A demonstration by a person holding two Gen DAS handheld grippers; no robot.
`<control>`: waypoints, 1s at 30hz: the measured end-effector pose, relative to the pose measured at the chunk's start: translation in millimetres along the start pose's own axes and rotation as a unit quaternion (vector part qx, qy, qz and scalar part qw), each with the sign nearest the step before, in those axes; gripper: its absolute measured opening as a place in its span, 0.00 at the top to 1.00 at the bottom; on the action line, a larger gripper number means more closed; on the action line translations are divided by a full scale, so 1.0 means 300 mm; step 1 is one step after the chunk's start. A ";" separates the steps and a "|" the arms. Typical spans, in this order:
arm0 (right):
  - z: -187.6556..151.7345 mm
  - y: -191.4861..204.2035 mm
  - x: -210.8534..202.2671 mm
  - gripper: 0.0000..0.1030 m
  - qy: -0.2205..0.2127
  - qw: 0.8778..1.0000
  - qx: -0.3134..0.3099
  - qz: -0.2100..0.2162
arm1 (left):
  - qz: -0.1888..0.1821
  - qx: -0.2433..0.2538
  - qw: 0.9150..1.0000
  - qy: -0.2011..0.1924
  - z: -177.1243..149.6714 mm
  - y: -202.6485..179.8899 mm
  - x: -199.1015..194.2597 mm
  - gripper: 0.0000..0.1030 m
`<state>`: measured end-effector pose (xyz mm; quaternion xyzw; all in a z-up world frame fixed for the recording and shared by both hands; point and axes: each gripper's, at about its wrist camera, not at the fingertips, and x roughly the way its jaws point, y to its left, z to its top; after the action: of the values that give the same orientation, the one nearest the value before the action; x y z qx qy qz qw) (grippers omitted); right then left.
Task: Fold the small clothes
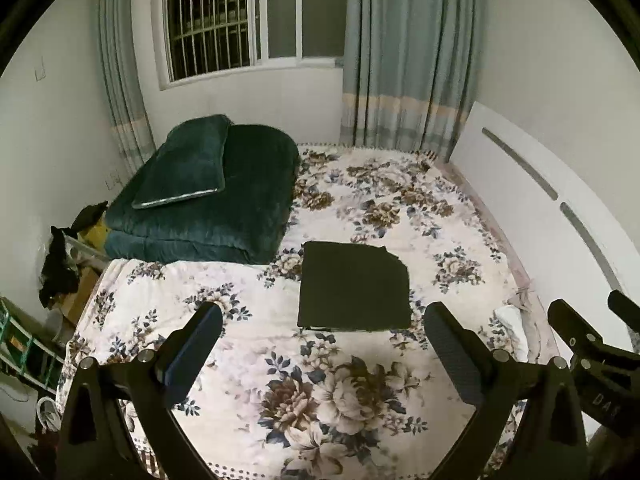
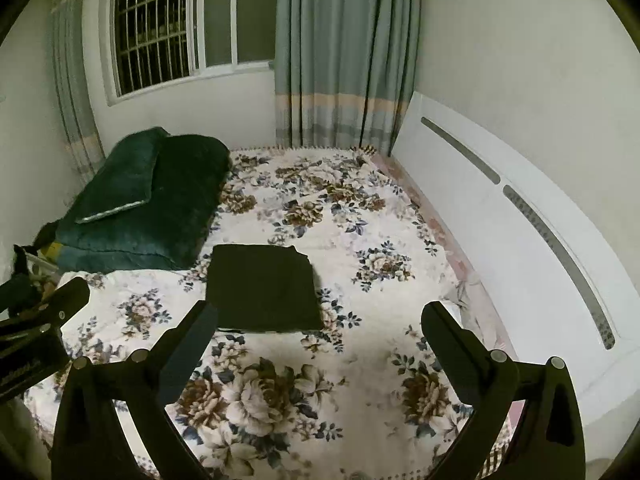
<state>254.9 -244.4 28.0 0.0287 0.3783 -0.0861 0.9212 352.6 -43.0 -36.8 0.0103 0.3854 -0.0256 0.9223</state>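
Note:
A dark folded garment (image 1: 354, 286) lies flat as a neat rectangle on the floral bedspread (image 1: 320, 380); it also shows in the right wrist view (image 2: 264, 286). My left gripper (image 1: 322, 316) is open and empty, held above the bed just short of the garment's near edge. My right gripper (image 2: 320, 316) is open and empty, with the garment ahead and slightly left of it. The right gripper (image 1: 592, 340) shows at the right edge of the left wrist view; the left gripper (image 2: 36, 332) shows at the left edge of the right wrist view.
A folded dark green quilt (image 1: 208, 208) with a green pillow (image 1: 188, 160) on it sits at the bed's far left. A white headboard (image 1: 540, 200) runs along the right side. Window and curtains (image 1: 404, 52) stand behind. Clutter (image 1: 60, 264) lies left of the bed.

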 end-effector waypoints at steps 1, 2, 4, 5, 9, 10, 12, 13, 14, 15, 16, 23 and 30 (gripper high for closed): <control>-0.003 -0.009 -0.030 0.00 -0.003 1.000 0.002 0.002 | 0.000 -0.001 1.000 -0.003 0.000 -0.002 -0.020 0.00; -0.005 -0.016 -0.058 0.00 -0.008 1.000 0.003 0.002 | 0.000 -0.001 1.000 -0.006 -0.004 -0.004 -0.038 0.00; -0.004 -0.034 -0.117 0.00 -0.020 1.000 0.003 0.001 | 0.001 0.000 1.000 -0.009 -0.012 -0.009 -0.073 0.00; -0.002 -0.040 -0.136 0.00 -0.023 1.000 0.002 0.002 | 0.001 -0.002 1.000 -0.009 -0.016 -0.011 -0.086 0.00; 0.000 -0.064 -0.206 0.00 -0.035 0.999 0.001 0.004 | -0.002 -0.006 1.000 -0.012 -0.033 -0.021 -0.133 0.00; 0.000 -0.070 -0.217 0.00 -0.037 0.999 0.000 0.004 | -0.002 -0.006 1.000 -0.013 -0.035 -0.023 -0.138 0.00; -0.003 -0.082 -0.237 0.00 -0.038 0.999 -0.001 0.003 | -0.002 -0.007 1.000 -0.012 -0.040 -0.023 -0.140 0.00; 0.001 -0.086 -0.235 0.00 -0.037 0.999 -0.002 0.005 | -0.003 -0.008 1.000 -0.011 -0.041 -0.025 -0.145 0.00; 0.002 -0.091 -0.232 0.00 -0.036 0.999 -0.003 0.006 | -0.003 -0.009 1.000 -0.011 -0.041 -0.027 -0.152 0.00; 0.004 -0.095 -0.231 0.00 -0.036 0.999 -0.004 0.006 | -0.004 -0.009 1.000 -0.012 -0.041 -0.029 -0.163 0.00; 0.004 -0.096 -0.231 0.00 -0.036 0.999 -0.004 0.007 | -0.003 -0.009 1.000 -0.014 -0.042 -0.031 -0.168 0.00; 0.001 -0.109 -0.233 0.00 -0.034 0.999 -0.007 0.015 | -0.003 -0.009 1.000 -0.014 -0.039 -0.033 -0.182 0.00; 0.015 -0.111 -0.212 0.00 -0.027 0.999 -0.013 0.025 | -0.003 -0.012 1.000 -0.015 -0.032 -0.033 -0.198 0.00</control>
<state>207.5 -268.9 76.3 0.0236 0.3535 -0.0591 0.9333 303.5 -50.1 -1.3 -0.0024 0.3719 -0.0237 0.9280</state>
